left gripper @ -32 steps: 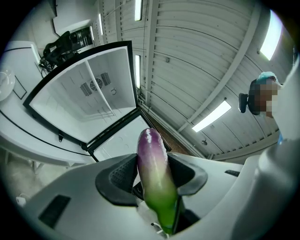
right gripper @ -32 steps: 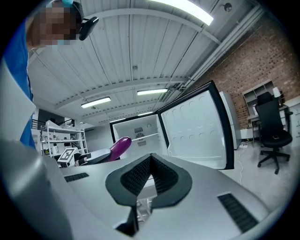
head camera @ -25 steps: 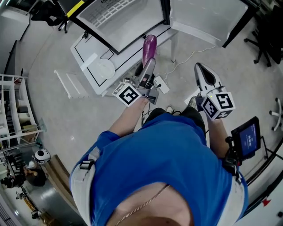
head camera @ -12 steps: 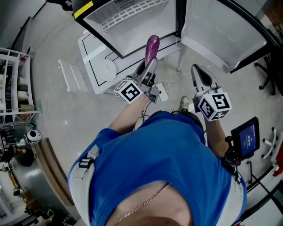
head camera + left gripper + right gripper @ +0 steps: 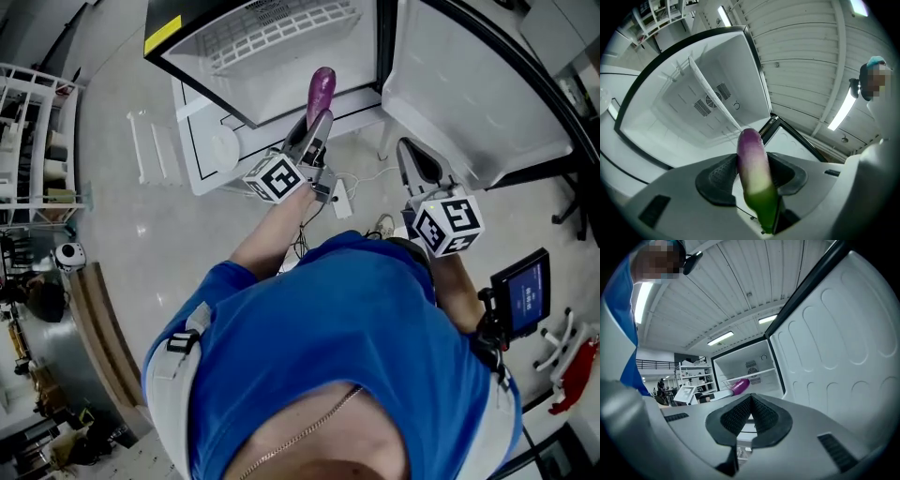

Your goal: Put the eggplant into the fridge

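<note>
My left gripper (image 5: pixel 315 124) (image 5: pixel 753 176) is shut on the eggplant (image 5: pixel 321 91) (image 5: pixel 754 173), a purple fruit with a green stem end. Its purple tip sticks out past the jaws toward the open fridge (image 5: pixel 281 42) (image 5: pixel 689 101). The fridge interior is white with a wire shelf (image 5: pixel 281 28) (image 5: pixel 712 101). My right gripper (image 5: pixel 417 166) (image 5: pixel 749 416) is shut with nothing in it and hangs to the right, in front of the open fridge door (image 5: pixel 469 84) (image 5: pixel 843 357). In the right gripper view the eggplant (image 5: pixel 739 386) shows in front of the fridge (image 5: pixel 750 369).
A low white table (image 5: pixel 211 150) with a round plate stands left of the fridge. White shelving (image 5: pixel 37 141) stands at the far left. Cables and a power strip (image 5: pixel 339 199) lie on the floor by my feet. A small screen (image 5: pixel 520 291) sits at my right.
Both grippers have moved closer to the fridge, the left still carrying the eggplant. The fridge opening and its door now fill more of the head view.
</note>
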`<action>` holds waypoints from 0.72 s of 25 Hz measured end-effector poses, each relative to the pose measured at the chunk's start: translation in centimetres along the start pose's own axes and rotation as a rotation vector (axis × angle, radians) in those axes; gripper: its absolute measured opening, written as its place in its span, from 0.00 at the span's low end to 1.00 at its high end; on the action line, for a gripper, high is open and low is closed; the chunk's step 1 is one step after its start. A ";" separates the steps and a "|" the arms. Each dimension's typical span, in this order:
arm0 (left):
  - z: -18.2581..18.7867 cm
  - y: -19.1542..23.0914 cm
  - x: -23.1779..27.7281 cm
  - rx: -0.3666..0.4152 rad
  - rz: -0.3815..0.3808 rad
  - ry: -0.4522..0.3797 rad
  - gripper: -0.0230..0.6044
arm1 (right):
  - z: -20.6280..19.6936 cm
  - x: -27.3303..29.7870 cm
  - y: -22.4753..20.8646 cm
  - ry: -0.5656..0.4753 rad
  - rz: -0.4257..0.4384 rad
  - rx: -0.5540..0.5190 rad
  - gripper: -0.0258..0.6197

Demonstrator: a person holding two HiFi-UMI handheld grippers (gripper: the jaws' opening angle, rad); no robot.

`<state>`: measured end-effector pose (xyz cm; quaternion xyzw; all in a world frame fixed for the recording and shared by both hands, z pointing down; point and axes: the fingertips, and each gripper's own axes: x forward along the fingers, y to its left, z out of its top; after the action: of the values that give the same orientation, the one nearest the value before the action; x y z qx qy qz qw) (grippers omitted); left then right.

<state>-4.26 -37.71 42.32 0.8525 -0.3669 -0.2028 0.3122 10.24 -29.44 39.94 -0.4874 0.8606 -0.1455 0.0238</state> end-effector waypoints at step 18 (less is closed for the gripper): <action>-0.7 8.5 9.4 0.188 0.247 0.069 0.36 | 0.2 2.6 -4.2 0.067 0.144 -0.003 0.03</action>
<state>-1.98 -49.02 47.50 0.8328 -0.4754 -0.0980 0.2662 12.45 -33.68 41.16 -0.4191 0.8940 -0.1583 0.0044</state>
